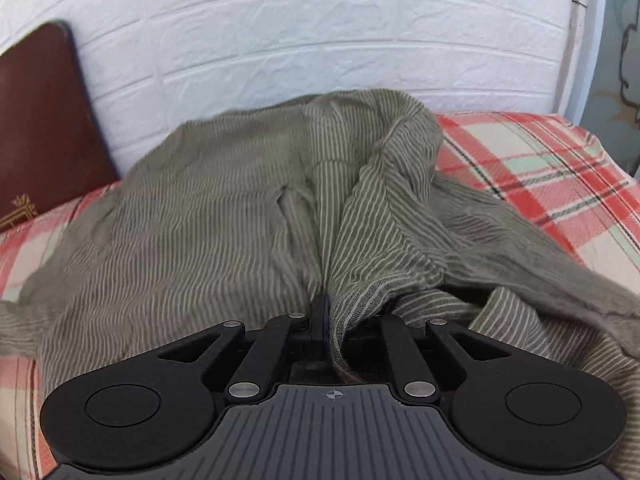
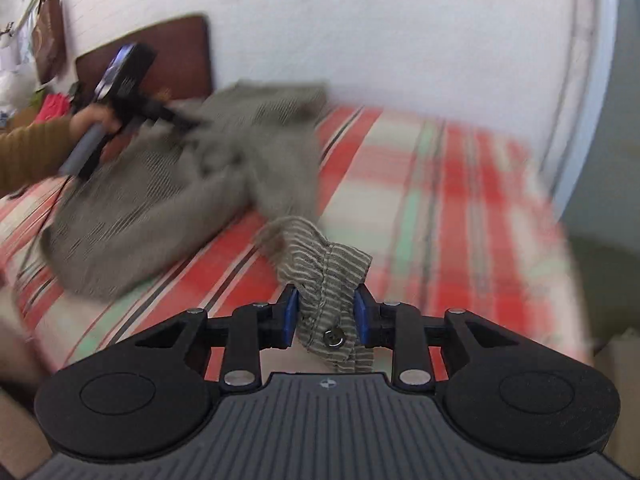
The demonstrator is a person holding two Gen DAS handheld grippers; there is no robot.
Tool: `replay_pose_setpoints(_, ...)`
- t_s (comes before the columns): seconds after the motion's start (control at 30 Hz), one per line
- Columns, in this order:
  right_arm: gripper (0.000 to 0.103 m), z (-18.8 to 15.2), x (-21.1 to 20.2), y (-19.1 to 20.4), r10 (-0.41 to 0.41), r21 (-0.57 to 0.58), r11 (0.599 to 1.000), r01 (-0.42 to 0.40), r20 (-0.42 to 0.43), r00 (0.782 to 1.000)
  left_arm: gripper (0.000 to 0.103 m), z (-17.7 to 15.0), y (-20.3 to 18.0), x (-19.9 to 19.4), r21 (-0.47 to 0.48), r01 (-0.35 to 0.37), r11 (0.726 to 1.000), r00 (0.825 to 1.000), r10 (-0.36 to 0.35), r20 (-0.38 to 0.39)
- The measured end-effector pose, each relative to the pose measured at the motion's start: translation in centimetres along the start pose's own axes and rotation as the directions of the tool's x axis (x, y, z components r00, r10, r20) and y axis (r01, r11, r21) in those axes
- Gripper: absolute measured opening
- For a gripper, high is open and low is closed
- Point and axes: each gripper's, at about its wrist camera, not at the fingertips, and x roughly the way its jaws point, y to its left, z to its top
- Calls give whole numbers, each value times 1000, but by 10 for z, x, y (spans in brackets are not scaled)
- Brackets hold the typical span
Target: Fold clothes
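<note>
Left tool (image 1: 320,312) clamped tight on a fold of the striped olive shirt (image 1: 224,208), heaped on the plaid bed (image 1: 532,168); right tool (image 2: 326,314) pinches the buttoned cuff (image 2: 326,280), pads seemingly touching, though blur clouds it.

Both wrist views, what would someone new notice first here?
A crumpled grey-green striped garment sprawls over the red plaid bedcover, in front of a white brick wall. The left gripper is shut on a fold of it. In the right view, the right gripper pinches a buttoned cuff.
</note>
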Motion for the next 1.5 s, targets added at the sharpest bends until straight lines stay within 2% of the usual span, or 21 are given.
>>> replay_pose_setpoints(0.07,41,-9,-2,6,48,27,998,-48,-29,998,6,0,3,-5,9,3,1000,1000,-4,7)
replay_pose_setpoints(0.13,66,-13,-9,6,109,74,992,-106,-40,993,10,0,5,-11,33,0,999,1000,0,12)
replay_pose_setpoints(0.23,67,-13,-26,-4,175,154,973,-173,4,985,25,2,4,-20,62,-6,998,1000,5,14)
replay_pose_setpoints(0.27,67,-10,-34,-8,176,176,968,-179,37,984,32,3,3,-26,66,4,998,1000,-5,15)
replay_pose_setpoints(0.3,67,-4,-38,-14,166,199,964,-176,70,984,44,5,3,-32,71,14,997,1000,-15,18)
replay_pose_setpoints(0.37,67,4,-43,-27,133,250,954,-163,133,982,49,9,1,-47,86,23,996,999,-27,39)
replay_pose_setpoints(0.43,68,13,-47,-40,99,297,943,-152,186,977,58,14,-3,-62,119,-6,993,997,-3,75)
replay_pose_setpoints(0.5,68,19,-40,-49,74,325,936,-137,200,977,75,18,-7,-74,150,-48,988,993,31,111)
replay_pose_setpoints(0.57,68,23,-28,-52,63,340,932,-126,190,980,82,22,-9,-78,175,-82,981,990,60,130)
replay_pose_setpoints(0.6,68,23,-23,-52,69,340,932,-129,182,981,81,22,-11,-78,198,-109,974,987,82,138)
replay_pose_setpoints(0.67,68,23,-13,-52,80,338,932,-133,166,983,77,21,-21,-78,289,-152,945,981,109,160)
replay_pose_setpoints(0.7,68,23,-11,-51,85,337,932,-136,160,983,73,19,-30,-79,363,-159,918,979,100,176)
replay_pose_setpoints(0.8,68,24,-4,-50,106,346,925,-156,159,982,72,9,-69,-77,586,-187,788,975,77,209)
replay_pose_setpoints(0.9,70,25,-2,-48,119,353,920,-170,163,979,68,3,-97,-62,726,-199,658,976,71,204)
replay_pose_setpoints(0.93,70,24,-2,-47,123,352,920,-174,163,979,67,2,-104,-56,755,-197,625,978,68,198)
replay_pose_setpoints(1.03,70,23,-2,-46,127,351,920,-175,156,980,65,13,-110,-42,756,-149,638,987,48,154)
replay_pose_setpoints(1.07,70,23,-2,-47,125,355,919,-173,153,980,59,16,-111,-36,760,-140,634,989,52,139)
replay_pose_setpoints(1.17,70,24,0,-51,122,366,915,-171,153,981,53,13,-110,-21,799,-119,590,993,75,93)
replay_pose_setpoints(1.27,77,27,3,-57,118,367,915,-167,152,981,52,10,-104,-17,816,-95,570,995,69,67)
replay_pose_setpoints(1.4,78,35,23,-65,142,395,900,-185,136,981,53,7,-99,-14,836,-57,545,998,51,35)
replay_pose_setpoints(1.5,78,38,38,-65,168,409,891,-197,107,980,54,4,-104,-11,864,-48,501,999,28,39)
